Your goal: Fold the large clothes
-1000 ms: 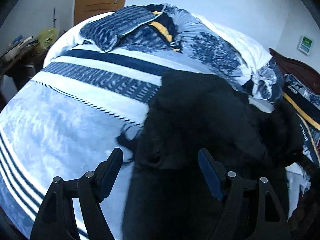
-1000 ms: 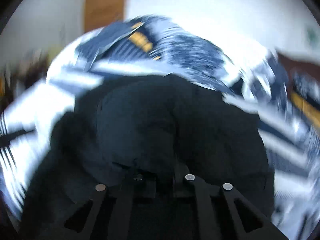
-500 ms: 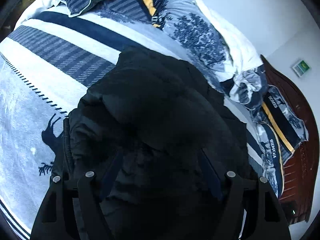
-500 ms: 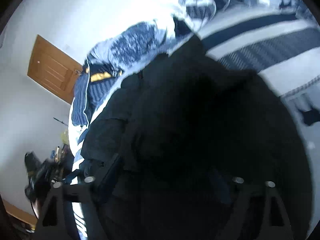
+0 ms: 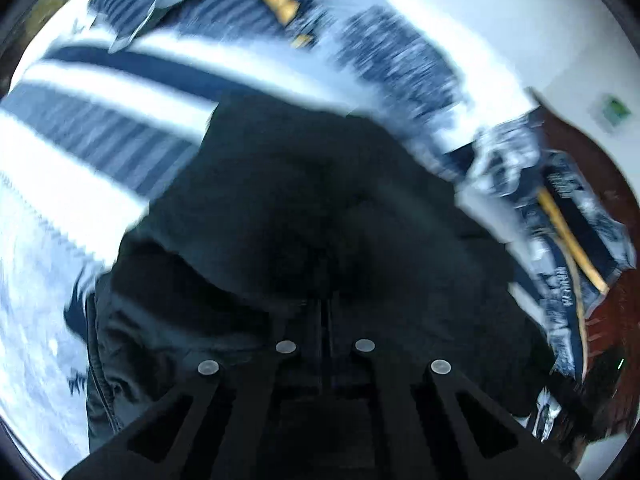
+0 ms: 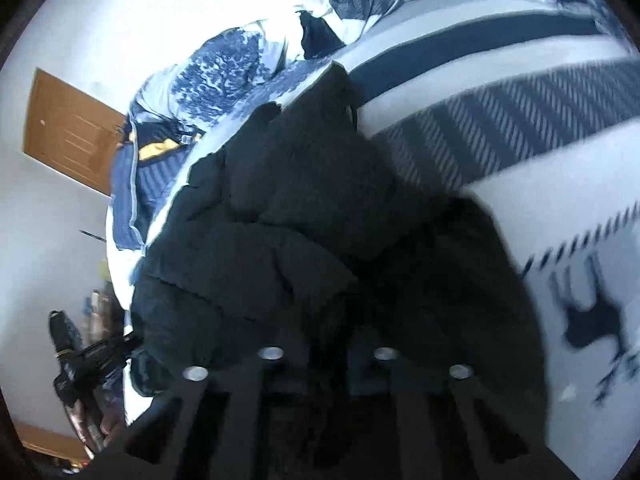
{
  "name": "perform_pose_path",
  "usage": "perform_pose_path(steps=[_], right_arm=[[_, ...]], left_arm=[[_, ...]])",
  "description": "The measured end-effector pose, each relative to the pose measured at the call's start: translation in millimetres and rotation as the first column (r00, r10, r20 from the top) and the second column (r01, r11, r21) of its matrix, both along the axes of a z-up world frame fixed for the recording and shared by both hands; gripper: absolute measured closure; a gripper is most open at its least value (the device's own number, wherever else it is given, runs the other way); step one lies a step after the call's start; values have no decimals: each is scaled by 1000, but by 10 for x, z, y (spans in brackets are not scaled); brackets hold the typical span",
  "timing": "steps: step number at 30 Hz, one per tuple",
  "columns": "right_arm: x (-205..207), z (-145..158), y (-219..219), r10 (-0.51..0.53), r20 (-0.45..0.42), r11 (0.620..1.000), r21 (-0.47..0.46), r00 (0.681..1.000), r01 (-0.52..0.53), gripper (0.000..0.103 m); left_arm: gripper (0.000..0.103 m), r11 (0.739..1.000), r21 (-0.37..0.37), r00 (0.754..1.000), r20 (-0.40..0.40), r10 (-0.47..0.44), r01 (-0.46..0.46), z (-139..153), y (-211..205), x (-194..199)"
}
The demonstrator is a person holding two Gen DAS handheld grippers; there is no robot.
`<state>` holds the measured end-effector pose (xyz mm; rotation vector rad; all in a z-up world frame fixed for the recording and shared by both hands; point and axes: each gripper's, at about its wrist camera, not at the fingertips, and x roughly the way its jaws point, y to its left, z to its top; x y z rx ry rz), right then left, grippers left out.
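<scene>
A large black padded jacket [image 5: 312,208] lies bunched on a bed with a blue and white striped blanket [image 5: 100,128]. My left gripper [image 5: 325,316] is shut on the jacket's fabric, its jaws close together and sunk in the dark cloth. In the right wrist view the jacket [image 6: 280,240] fills the middle. My right gripper [image 6: 328,344] is shut on the jacket too, with its fingertips hidden in the folds. The left view is blurred by motion.
A crumpled blue-patterned duvet and pillows [image 5: 400,52] lie at the far side of the bed. A dark wooden headboard [image 5: 592,148] stands at the right. A wooden door [image 6: 68,128] and cluttered furniture [image 6: 80,360] stand past the bed's edge. The blanket shows a deer print [image 6: 592,316].
My left gripper has closed from open onto the jacket. My right gripper, open half a second ago, has closed on the jacket. Both views have shifted as the jacket moves.
</scene>
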<state>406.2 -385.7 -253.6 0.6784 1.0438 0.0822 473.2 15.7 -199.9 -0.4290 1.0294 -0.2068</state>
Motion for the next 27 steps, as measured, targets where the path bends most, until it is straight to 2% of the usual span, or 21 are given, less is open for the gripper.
perform_pose_path(steps=[1,3,5,7,9,10,11,12,13,14,16,18,21,24,26,27], right_arm=[[16,170,-10,13,55,1000,-28,998,-12,91],[83,604,-17,32,146,991,-136,989,-12,91],[229,773,-38,48,181,984,-177,982,-16,91],[441,659,-23,64,130,968,-251,989,-30,89],[643,225,-36,61,27,954,-296,998,-51,78],[684,-35,-68,54,-34,955,-291,998,-62,73],[659,-137,-107,45,-56,959,-276,997,-59,63],[573,-210,-195,21,-48,972,-235,999,-32,57],[422,-191,-279,-5,-10,980,-199,1000,3,41],[314,-136,-331,-22,16,982,-190,1000,25,27],[-136,124,-439,-78,111,984,-152,991,94,21],[-582,356,-451,-84,159,987,-120,984,103,21],[-1261,543,-339,-37,198,995,-87,980,55,19],[-1912,394,-223,-42,156,997,-60,987,52,18],[-2248,217,-156,-49,104,996,-67,993,56,18],[-2383,116,-127,-61,51,994,-93,997,65,18]], left_arm=[[101,1000,20,999,37,-8,7,96,-41,-22],[101,999,47,999,45,-8,5,126,-124,12],[101,994,108,1000,-21,-15,17,-42,-231,124],[101,992,120,997,-63,-35,43,-185,-263,119],[101,992,100,996,-48,-71,76,-170,-233,-40],[100,992,86,996,-18,-87,88,-105,-200,-164],[97,992,81,995,22,-101,99,-9,-124,-354],[92,990,99,994,40,-102,98,66,-74,-487],[72,986,146,994,63,-94,84,172,5,-690],[41,980,193,993,90,-74,56,267,94,-897],[16,963,267,988,151,-7,-34,406,286,-1320],[16,951,296,983,181,34,-87,439,485,-1692],[16,949,279,980,166,106,-150,251,776,-2239],[16,954,240,984,45,173,-179,-101,1017,-2675],[16,954,223,980,43,194,-199,-196,1097,-2882],[16,955,223,980,56,190,-198,-253,1123,-2974]])
